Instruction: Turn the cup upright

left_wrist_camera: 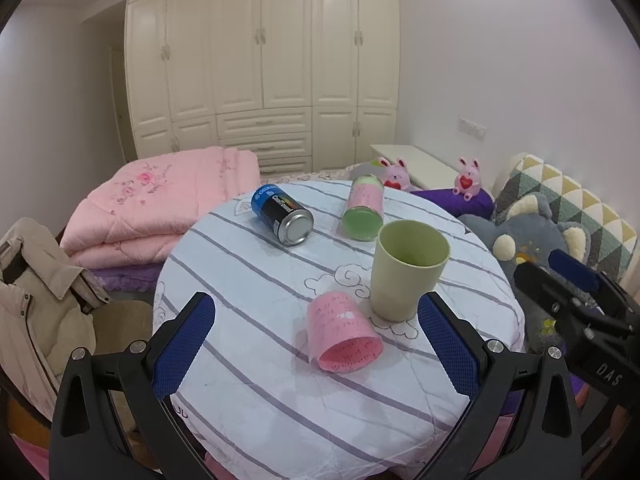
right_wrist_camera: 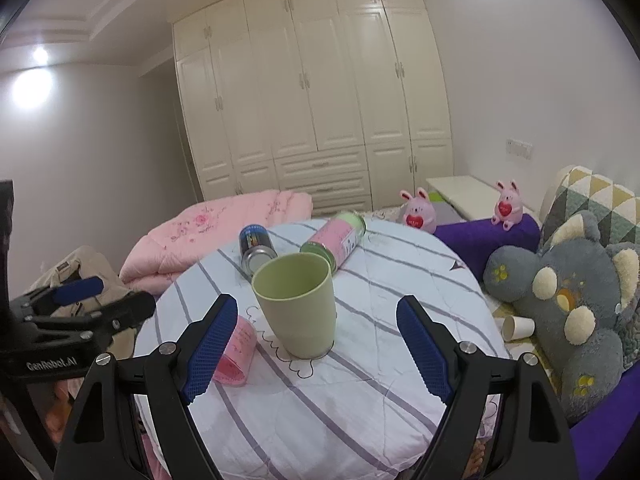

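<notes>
A pale green cup [left_wrist_camera: 408, 270] stands upright on the round table [left_wrist_camera: 280, 400], mouth up; it also shows in the right wrist view [right_wrist_camera: 298, 304]. A pink cup [left_wrist_camera: 342, 338] lies on its side just left of it, mouth toward me; it also shows in the right wrist view [right_wrist_camera: 236, 354]. My left gripper [left_wrist_camera: 316, 344] is open and empty, with the pink cup between its fingers' lines but farther off. My right gripper [right_wrist_camera: 316, 344] is open and empty, just short of the green cup.
A blue and black can [left_wrist_camera: 282, 215] and a pink-green can [left_wrist_camera: 364, 208] lie on their sides at the table's far side. A folded pink quilt [left_wrist_camera: 160, 204] lies beyond on the left, plush toys [right_wrist_camera: 560, 304] on the right, a jacket [left_wrist_camera: 36, 292] at far left.
</notes>
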`<state>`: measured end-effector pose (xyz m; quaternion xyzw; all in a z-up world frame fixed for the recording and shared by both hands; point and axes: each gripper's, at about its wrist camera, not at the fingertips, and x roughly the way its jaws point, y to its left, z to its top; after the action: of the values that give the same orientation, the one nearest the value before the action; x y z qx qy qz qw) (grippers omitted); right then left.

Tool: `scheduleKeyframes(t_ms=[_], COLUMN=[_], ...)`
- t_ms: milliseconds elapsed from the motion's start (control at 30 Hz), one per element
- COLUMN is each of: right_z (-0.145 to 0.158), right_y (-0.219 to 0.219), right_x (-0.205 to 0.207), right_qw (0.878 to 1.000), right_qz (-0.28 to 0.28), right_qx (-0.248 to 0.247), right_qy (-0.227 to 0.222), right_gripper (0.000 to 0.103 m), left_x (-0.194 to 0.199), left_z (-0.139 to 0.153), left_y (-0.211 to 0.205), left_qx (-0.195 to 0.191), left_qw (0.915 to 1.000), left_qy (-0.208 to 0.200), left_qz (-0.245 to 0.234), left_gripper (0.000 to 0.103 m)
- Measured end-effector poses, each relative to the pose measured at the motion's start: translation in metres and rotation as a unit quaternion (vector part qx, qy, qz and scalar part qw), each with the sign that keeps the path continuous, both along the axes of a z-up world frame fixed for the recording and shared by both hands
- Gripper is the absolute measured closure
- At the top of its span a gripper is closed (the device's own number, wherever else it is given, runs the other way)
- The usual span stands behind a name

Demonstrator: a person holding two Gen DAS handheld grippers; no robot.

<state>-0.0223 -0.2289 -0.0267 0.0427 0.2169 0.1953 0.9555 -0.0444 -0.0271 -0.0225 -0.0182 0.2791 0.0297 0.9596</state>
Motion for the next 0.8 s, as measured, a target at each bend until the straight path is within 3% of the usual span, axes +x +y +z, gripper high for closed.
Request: scheduleKeyframes(t_ms=[800], right_z=[0.003], right_y=[0.019], right_x=[-0.016], right_qw=[0.999], right_qz=[0.004], right_qx=[-0.009], right_qy=[-0.044], right_gripper=[0.020], left_x=[-0.004], left_z=[-0.008], left_y=[0.001], left_qx=[-0.001], left_qw=[0.9999], left_qy=[-0.011], left_qz=[-0.003], left_gripper=[0.000])
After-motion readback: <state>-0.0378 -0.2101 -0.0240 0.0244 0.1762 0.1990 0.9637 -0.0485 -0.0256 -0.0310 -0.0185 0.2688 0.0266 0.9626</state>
